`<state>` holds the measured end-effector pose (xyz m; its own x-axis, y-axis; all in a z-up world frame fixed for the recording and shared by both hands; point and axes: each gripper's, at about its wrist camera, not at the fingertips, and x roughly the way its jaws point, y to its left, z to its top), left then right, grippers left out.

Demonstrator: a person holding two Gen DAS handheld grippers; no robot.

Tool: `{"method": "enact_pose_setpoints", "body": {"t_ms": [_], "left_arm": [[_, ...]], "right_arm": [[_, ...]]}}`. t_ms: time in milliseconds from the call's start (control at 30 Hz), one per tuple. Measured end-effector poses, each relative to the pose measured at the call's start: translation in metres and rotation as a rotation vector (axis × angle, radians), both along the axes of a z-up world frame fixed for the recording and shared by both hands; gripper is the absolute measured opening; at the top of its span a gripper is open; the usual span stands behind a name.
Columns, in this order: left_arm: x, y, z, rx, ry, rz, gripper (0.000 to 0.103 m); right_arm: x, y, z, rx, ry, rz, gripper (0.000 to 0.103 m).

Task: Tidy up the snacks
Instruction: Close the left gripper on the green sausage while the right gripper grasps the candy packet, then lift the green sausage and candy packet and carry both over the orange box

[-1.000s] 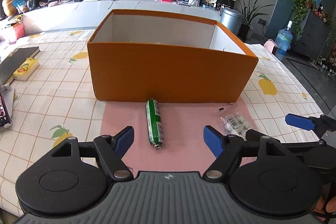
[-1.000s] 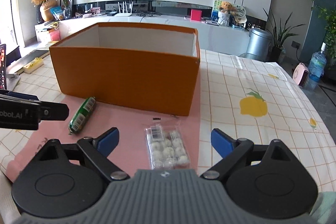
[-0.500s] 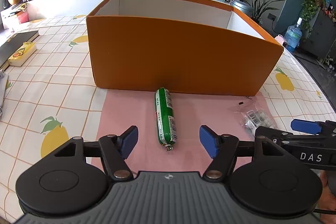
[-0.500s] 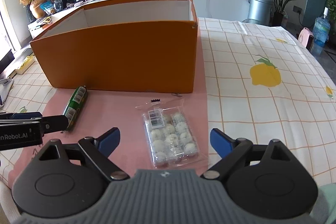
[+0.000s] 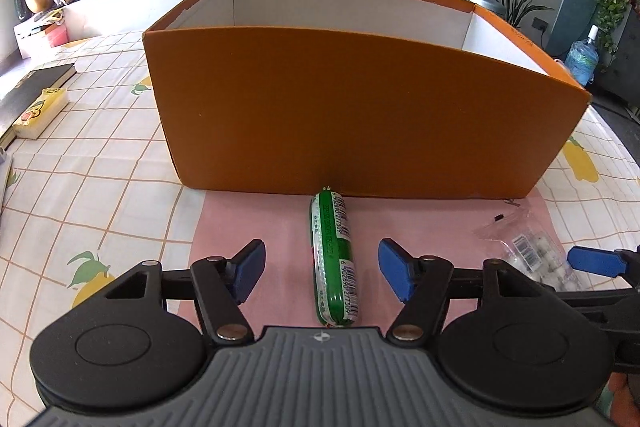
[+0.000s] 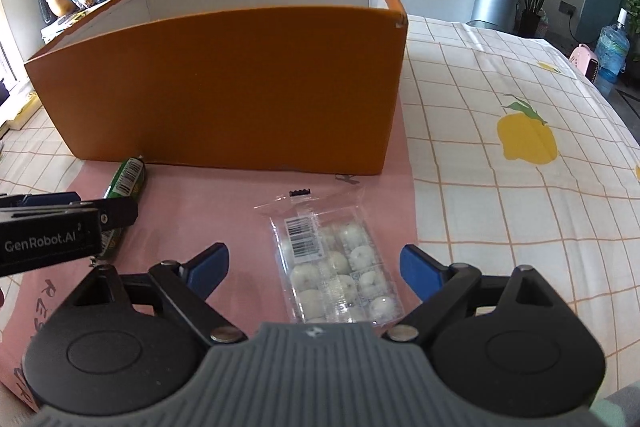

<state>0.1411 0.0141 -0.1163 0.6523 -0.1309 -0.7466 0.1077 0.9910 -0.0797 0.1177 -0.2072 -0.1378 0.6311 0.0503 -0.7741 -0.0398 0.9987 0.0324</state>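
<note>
A green sausage stick lies on the pink mat, one end against the orange box. My left gripper is open, its fingers on either side of the sausage, not touching. A clear pack of white round candies lies on the mat in the right wrist view. My right gripper is open and straddles the pack. The sausage and the left gripper's finger show at the left there. The pack shows at the right in the left wrist view.
The orange box is open-topped with white inner walls, and its inside floor is hidden. A black book and a yellow packet lie at the table's left. The lemon-print tablecloth stretches to the right.
Both grippers have moved forward and lower. The sausage now lies between the left fingers and the candy pack between the right fingers. Both stay open.
</note>
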Motion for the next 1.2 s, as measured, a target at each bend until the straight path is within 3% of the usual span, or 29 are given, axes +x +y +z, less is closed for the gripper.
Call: {"method": "enact_pose_setpoints", "body": {"t_ms": [200,333,500,1200], "left_arm": [[0.007,-0.002,-0.005,0.011,0.023,0.007,0.060],[0.007,-0.005,-0.006,0.032,0.021,-0.008,0.050],[0.008,-0.008,-0.006,0.057,0.011,-0.027,0.026],[-0.020,0.009,0.012,0.007,0.018,-0.012,0.025]], "right_arm": [[0.005,-0.002,-0.006,0.017,0.030,-0.019,0.088],[0.002,0.006,-0.007,-0.033,0.014,0.004,0.079],[-0.002,0.011,-0.005,-0.035,-0.005,0.038,0.066],[-0.016,0.010,0.003,-0.001,-0.050,0.071,0.059]]}}
